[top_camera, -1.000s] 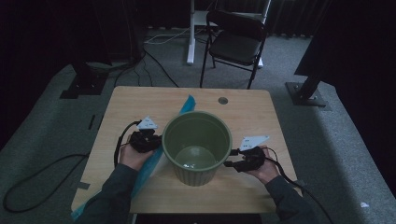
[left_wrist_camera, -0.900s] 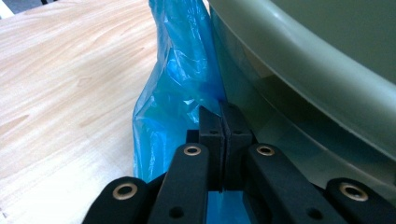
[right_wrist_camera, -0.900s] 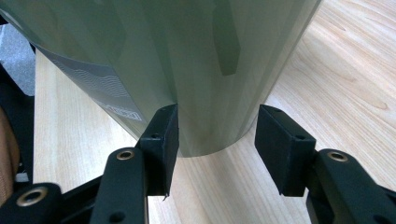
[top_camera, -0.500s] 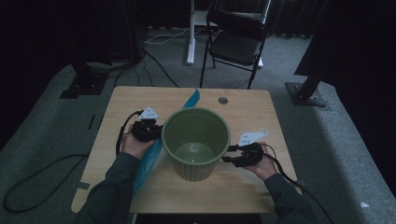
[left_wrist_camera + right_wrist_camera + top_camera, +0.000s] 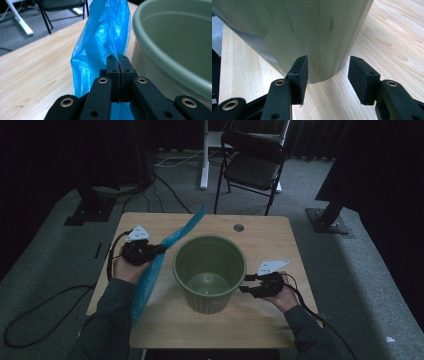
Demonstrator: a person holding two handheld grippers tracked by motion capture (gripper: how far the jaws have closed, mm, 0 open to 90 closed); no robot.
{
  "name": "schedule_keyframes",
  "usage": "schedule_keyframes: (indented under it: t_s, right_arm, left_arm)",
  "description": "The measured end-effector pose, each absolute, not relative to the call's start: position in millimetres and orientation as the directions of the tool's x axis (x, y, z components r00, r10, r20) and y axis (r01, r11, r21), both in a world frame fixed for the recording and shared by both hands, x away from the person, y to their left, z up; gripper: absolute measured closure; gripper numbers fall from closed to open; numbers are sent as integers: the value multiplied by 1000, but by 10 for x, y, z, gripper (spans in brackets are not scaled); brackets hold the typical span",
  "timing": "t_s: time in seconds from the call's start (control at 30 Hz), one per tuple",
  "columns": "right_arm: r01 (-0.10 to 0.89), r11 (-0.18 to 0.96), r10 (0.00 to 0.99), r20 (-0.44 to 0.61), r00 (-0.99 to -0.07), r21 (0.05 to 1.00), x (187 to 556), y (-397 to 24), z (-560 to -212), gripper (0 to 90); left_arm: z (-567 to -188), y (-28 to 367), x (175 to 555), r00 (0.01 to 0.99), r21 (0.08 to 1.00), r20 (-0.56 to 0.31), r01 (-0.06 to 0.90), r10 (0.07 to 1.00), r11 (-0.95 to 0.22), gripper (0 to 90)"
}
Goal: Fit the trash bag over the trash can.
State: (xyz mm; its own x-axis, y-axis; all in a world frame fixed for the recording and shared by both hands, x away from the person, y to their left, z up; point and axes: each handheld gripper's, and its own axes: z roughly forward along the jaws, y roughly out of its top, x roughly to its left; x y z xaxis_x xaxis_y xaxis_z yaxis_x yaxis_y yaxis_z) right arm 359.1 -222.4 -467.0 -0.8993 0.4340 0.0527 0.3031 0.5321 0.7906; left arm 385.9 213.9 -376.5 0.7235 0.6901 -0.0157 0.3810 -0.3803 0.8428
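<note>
Left claw (image 5: 119,65) tight on crinkled, translucent blue bag (image 5: 102,42)

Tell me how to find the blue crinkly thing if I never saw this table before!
Start at the light wooden table and find the big round green plastic bin in its middle. Just left of the bin, the left gripper is shut on a long, thin, see-through blue plastic bag that lies across the tabletop. It is the only bright blue, crinkly, floppy thing there.
</note>
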Motion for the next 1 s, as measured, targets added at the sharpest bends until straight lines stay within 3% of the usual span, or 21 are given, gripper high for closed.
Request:
schedule_keyframes:
  t_s: [0.3,1.0]
  right_arm:
    - [302,528,435,52,-899,794,3596,-2246,-4670,499]
    - [316,521,445,63,-893,793,3601,-2285,-4679,501]
  left_arm:
    - [-3523,2106,3738,761,870,27,302,648,-390,887]
    - [-3349,1867,3403,838,862,90,205,538,-464,886]
